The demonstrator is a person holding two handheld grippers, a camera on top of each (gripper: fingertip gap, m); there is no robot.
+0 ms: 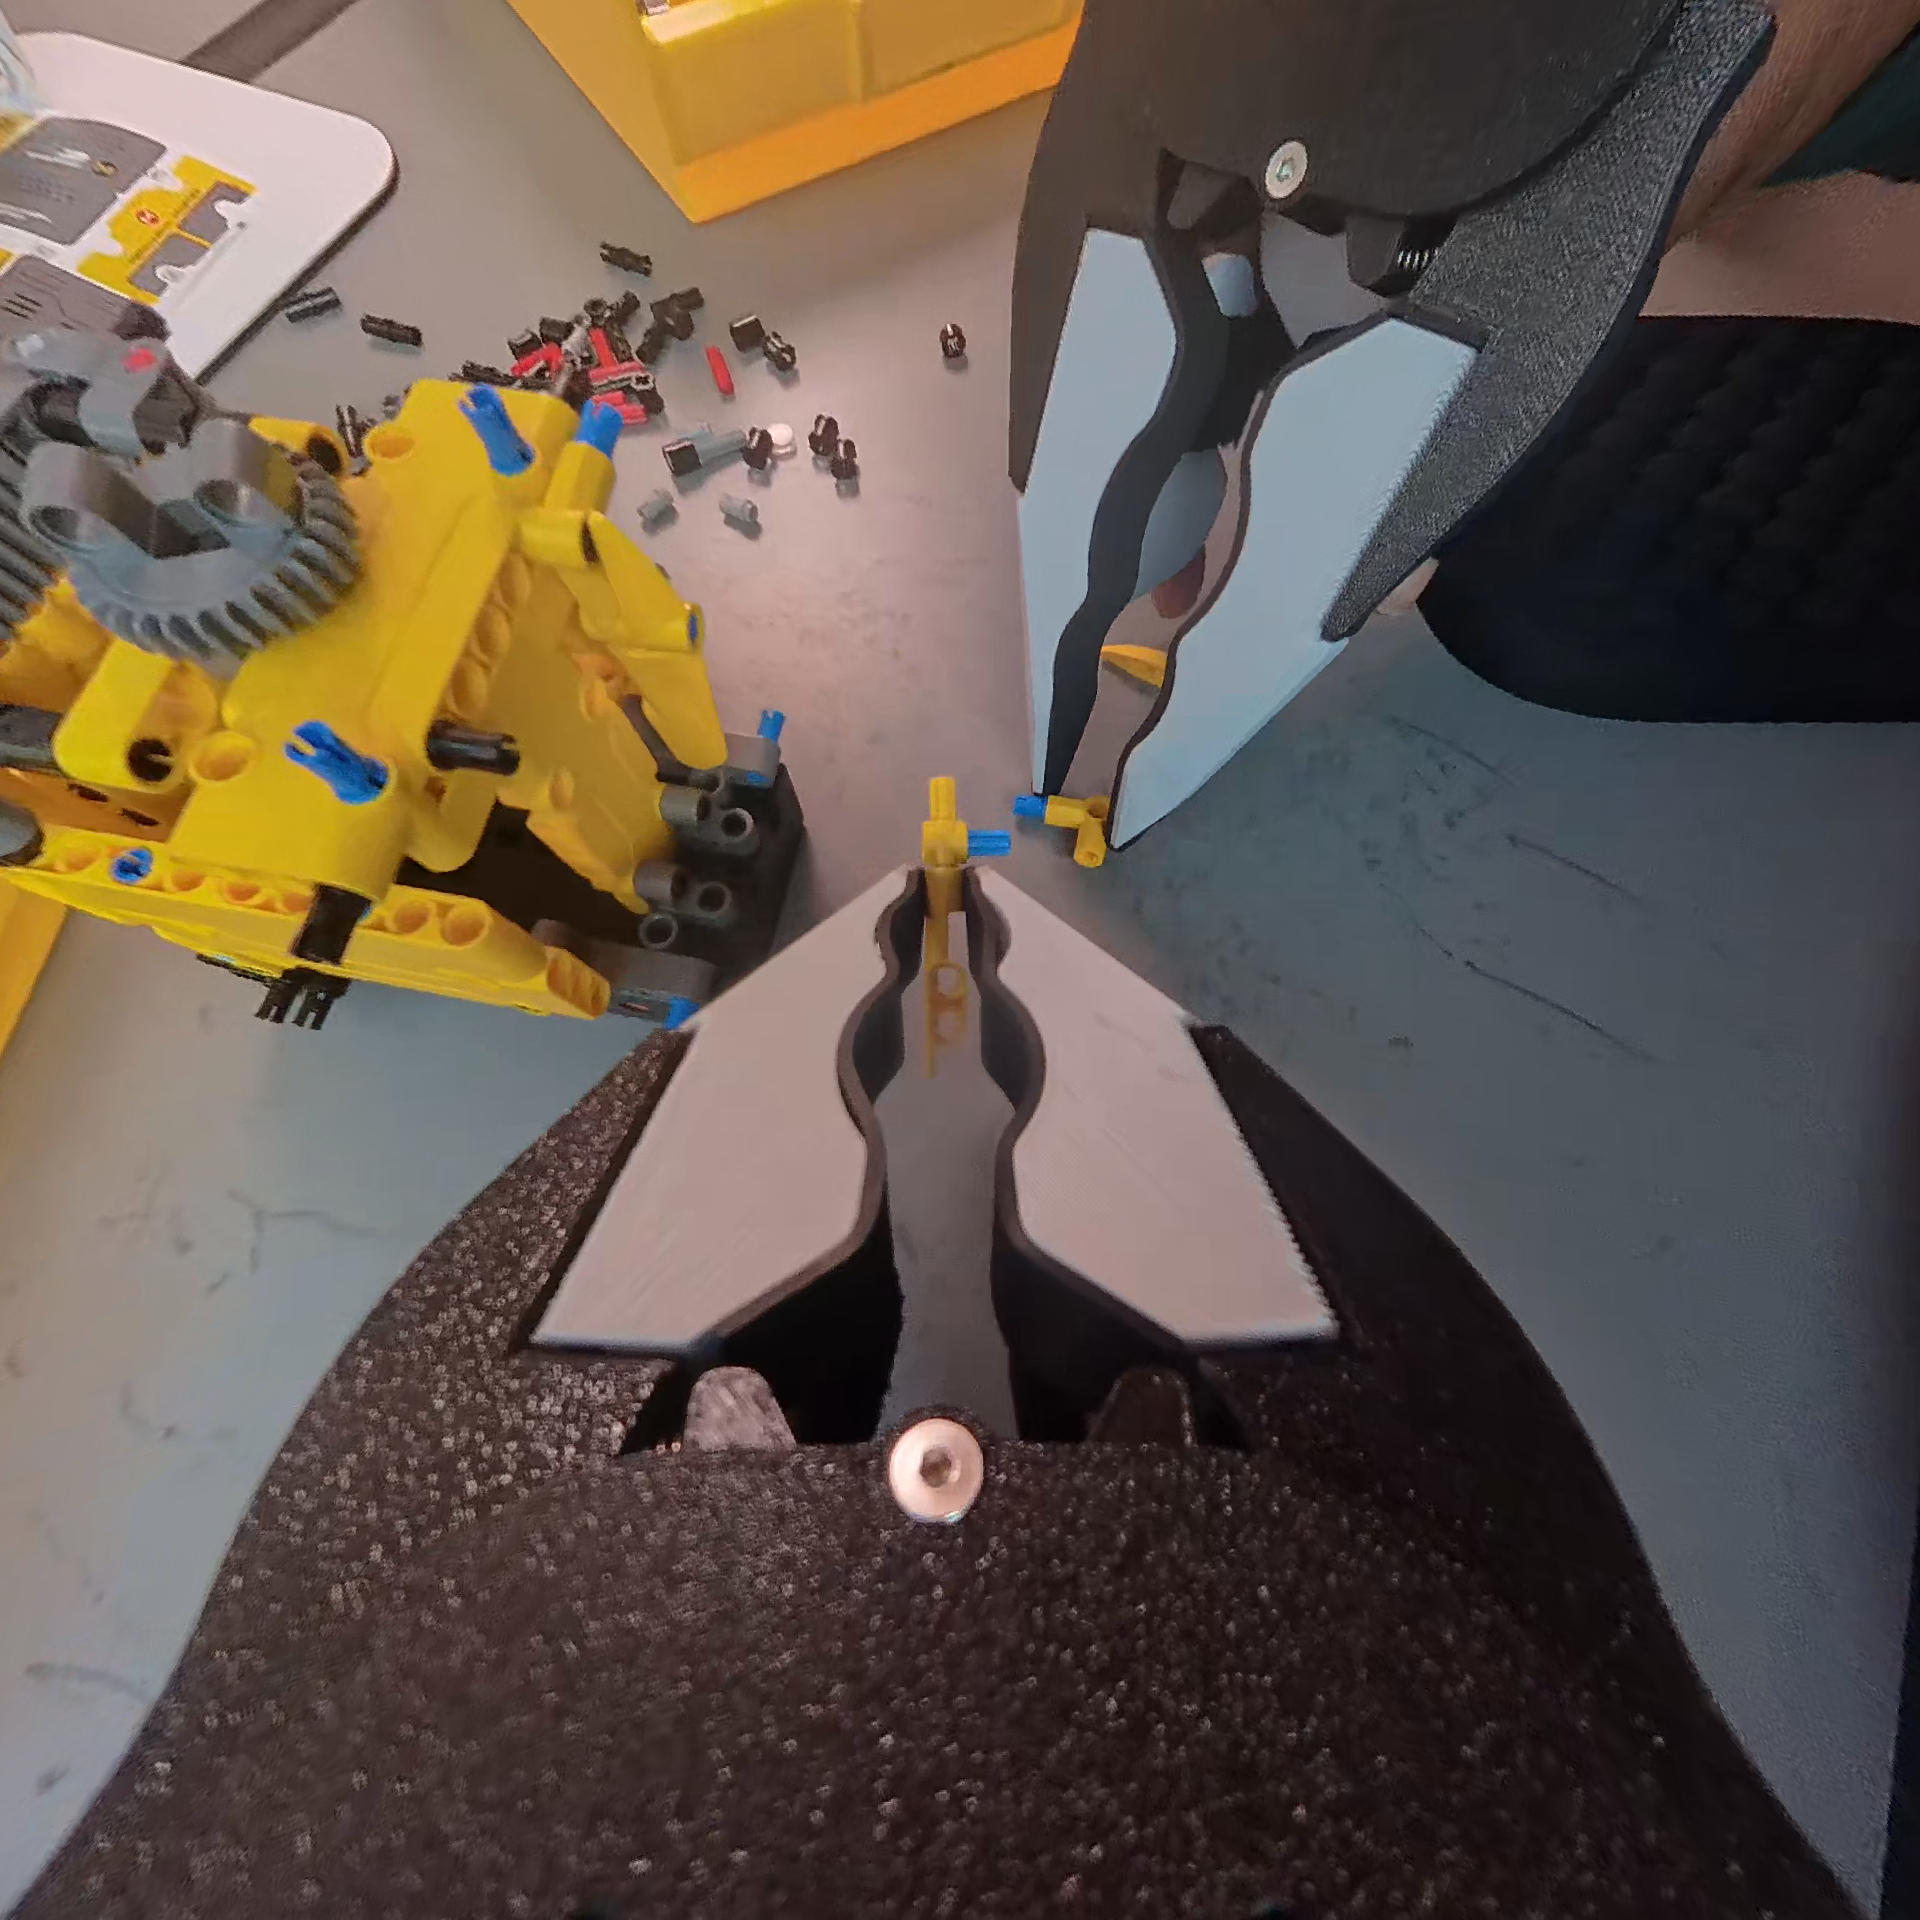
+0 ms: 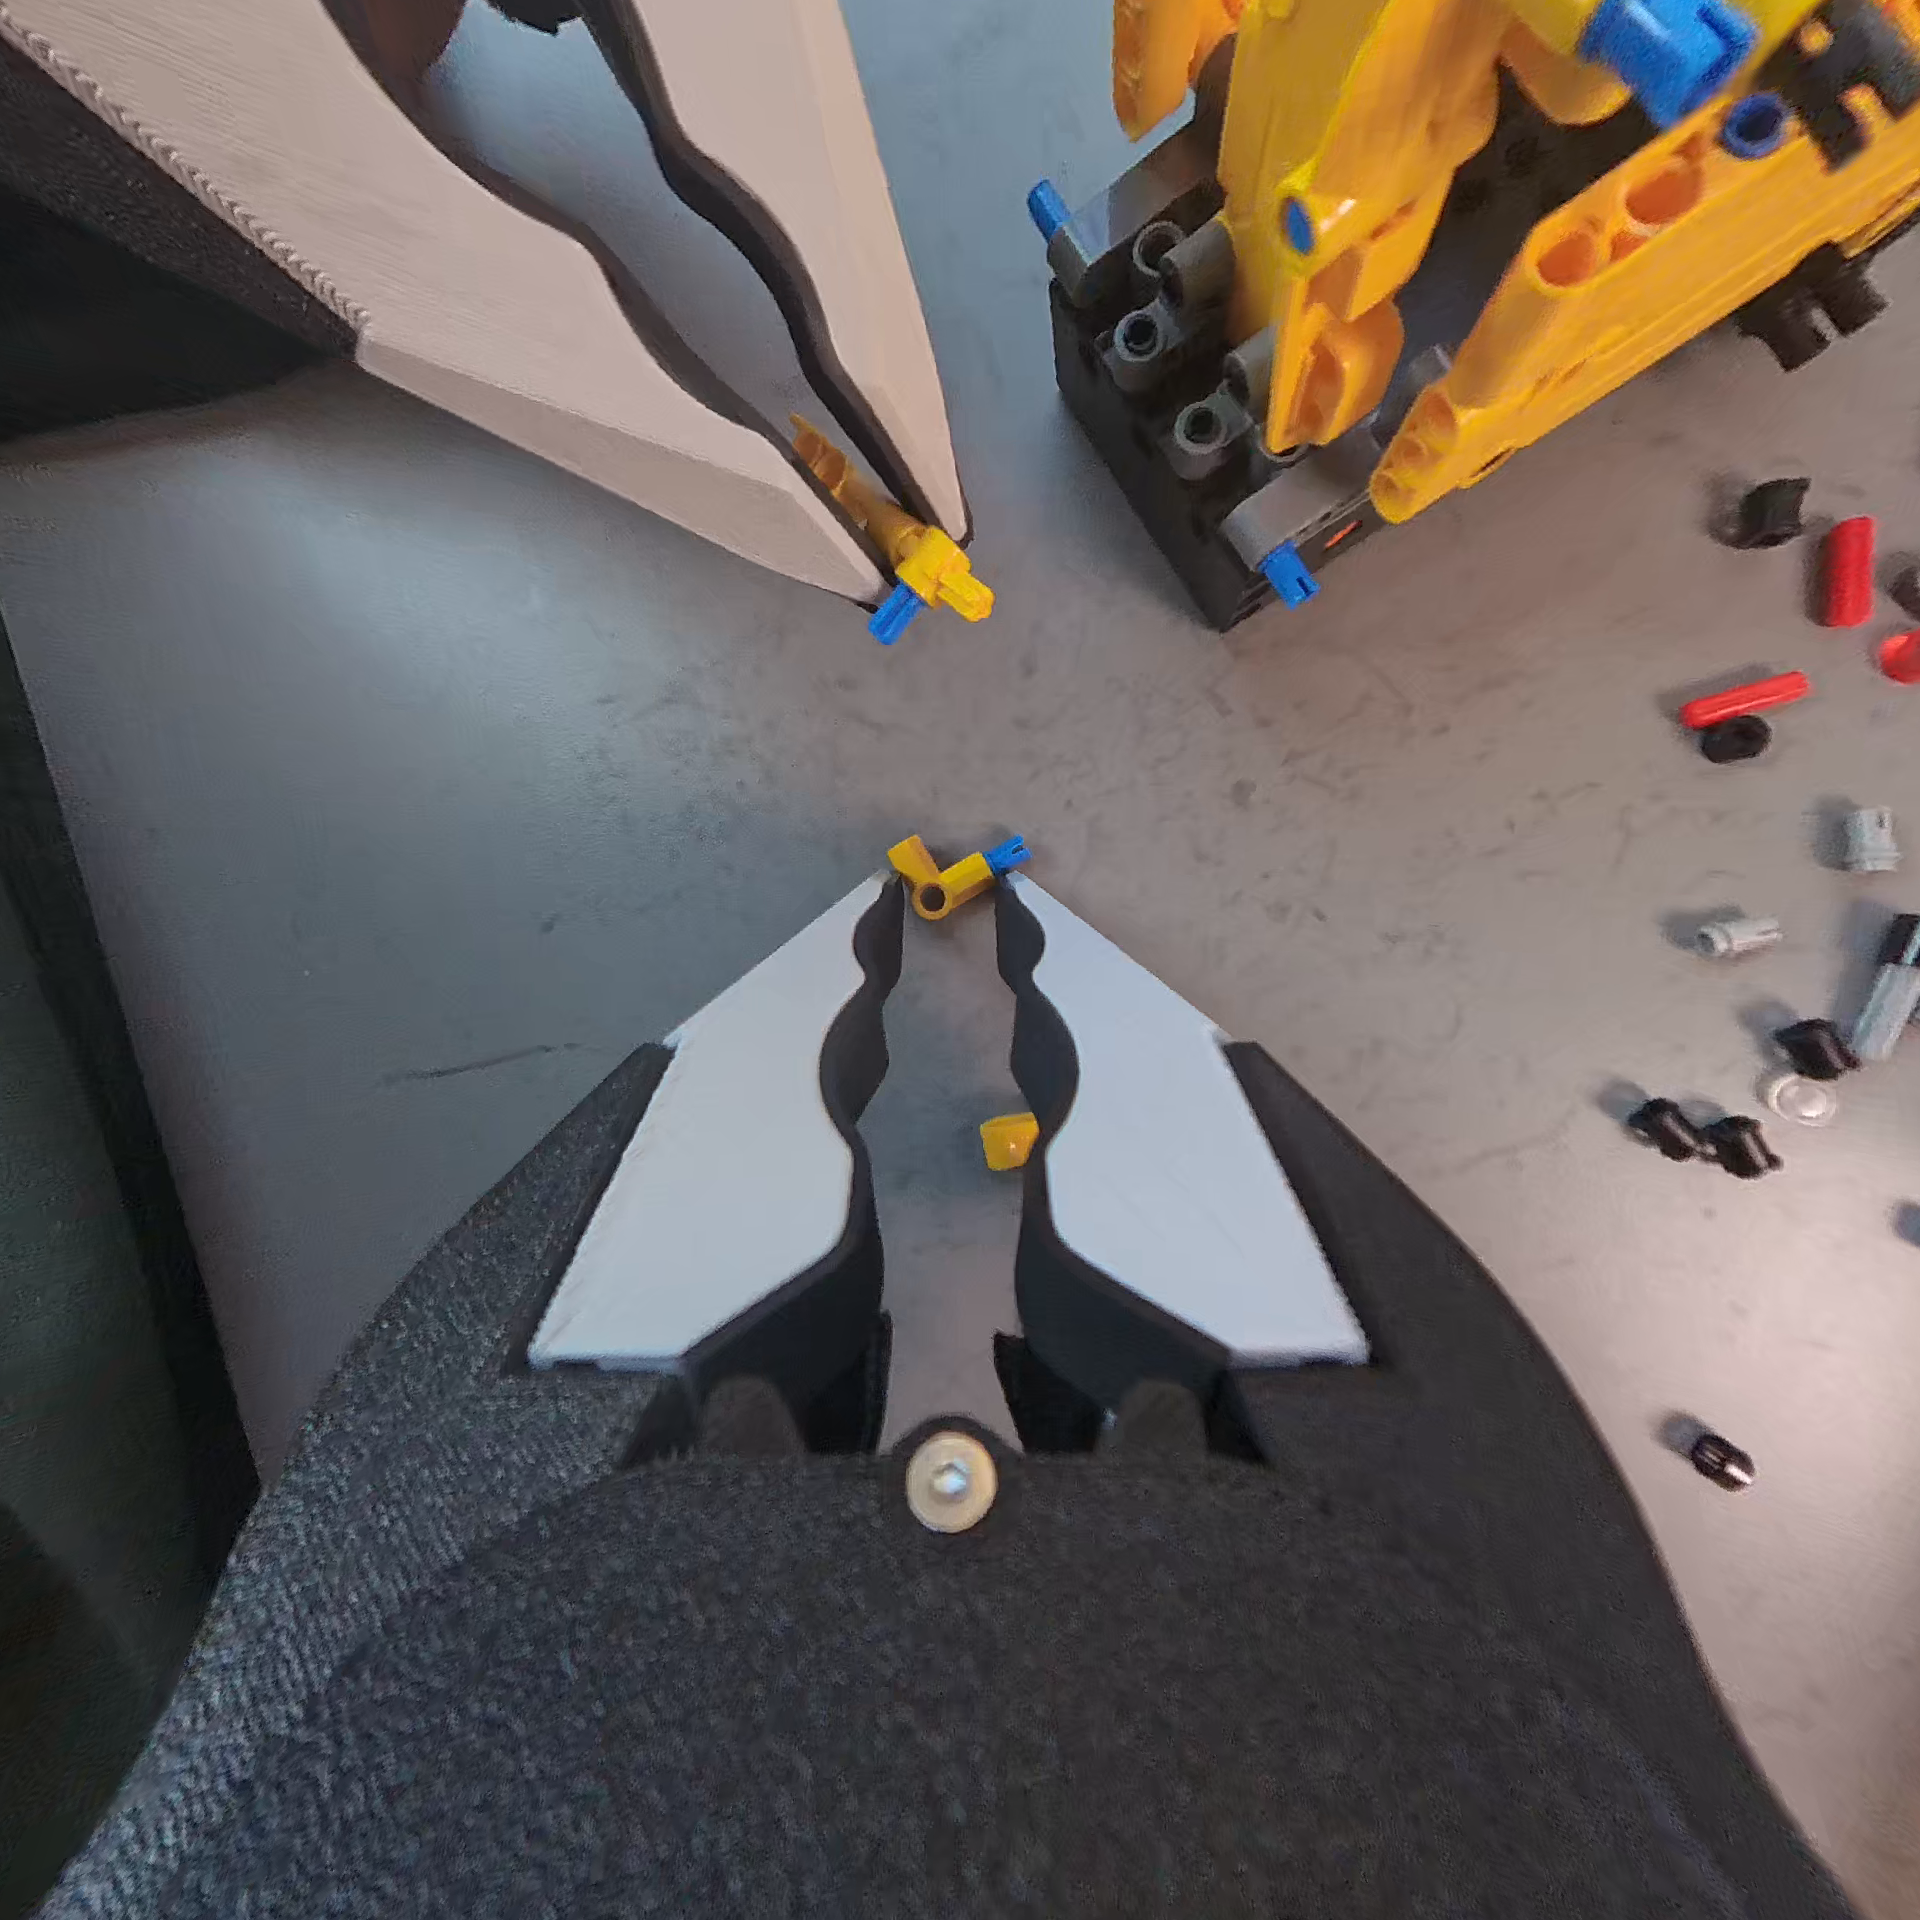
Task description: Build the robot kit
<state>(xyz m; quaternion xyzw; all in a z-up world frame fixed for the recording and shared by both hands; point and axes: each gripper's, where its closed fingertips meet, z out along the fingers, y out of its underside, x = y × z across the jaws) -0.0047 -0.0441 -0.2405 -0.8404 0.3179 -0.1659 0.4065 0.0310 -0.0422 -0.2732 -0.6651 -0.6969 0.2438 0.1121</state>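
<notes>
- Fingers of the left gripper [image 1: 943,883] are closed almost to touching on a thin yellow beam [image 1: 943,966], which carries a yellow connector with a blue pin [image 1: 958,831] at its far end, just beyond the fingertips.
- Fingers of the right gripper [image 2: 945,883] stand a little apart at the tips, pinching a small yellow angle connector with a blue pin [image 2: 951,871] crosswise between them; from the left wrist view we see that piece low against the table [image 1: 1455,935].
- We take the yellow model [image 1: 395,665] as our landmark: both held pieces sit just to its right in the left wrist view, near each other but apart, and the loose black, red and grey pins [image 1: 665,364] lie behind it.
- We judge the right grip frail: the connector is caught only at the very tips, so a twist or a push could flick it out.
- We think the thin beam could pivot between the left fingers if pressed from the side.
- A small yellow part [image 2: 1008,1140] lies on the table under the right gripper; a lowered gripper might knock it away.
- Either gripper swinging toward the model could nudge it or scatter the pins.
- A printed sheet [image 1: 156,208] lies behind the model, and a yellow box [image 1: 831,125] beyond the pins; we give no wording from them and make out no brand mark.
</notes>
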